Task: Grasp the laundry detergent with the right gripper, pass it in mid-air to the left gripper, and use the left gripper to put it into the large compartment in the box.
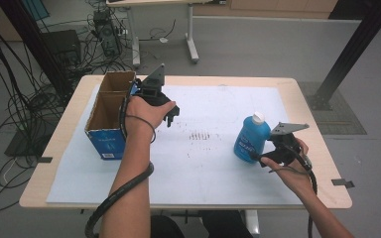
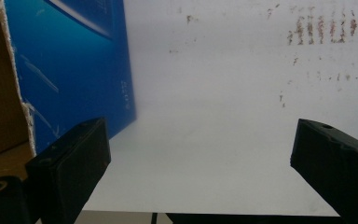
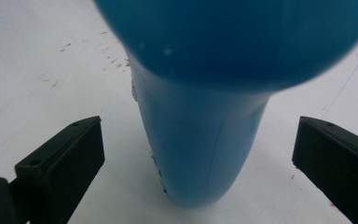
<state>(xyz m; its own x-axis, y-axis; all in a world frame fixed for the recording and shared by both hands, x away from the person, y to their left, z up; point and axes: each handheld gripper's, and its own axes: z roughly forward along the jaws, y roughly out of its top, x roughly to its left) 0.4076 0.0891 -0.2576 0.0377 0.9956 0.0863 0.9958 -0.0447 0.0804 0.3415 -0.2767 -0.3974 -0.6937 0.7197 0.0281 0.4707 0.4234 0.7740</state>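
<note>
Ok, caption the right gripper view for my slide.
Open right tongs straddle an upright blue plastic bottle on the white table sheet.

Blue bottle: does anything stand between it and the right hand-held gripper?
Nothing visible does. The bottle stands upright on the white sheet, right in front of the open right hand-held gripper, whose jaws stand apart on either side of it, not touching.

One overhead camera, two riding on the grippers

The high view looks forward and down over the white mat (image 1: 213, 148); the left gripper view faces the mat close beside the blue box (image 2: 74, 65); the right gripper view sits very near the blue bottle (image 3: 200, 135), also visible from above
</note>
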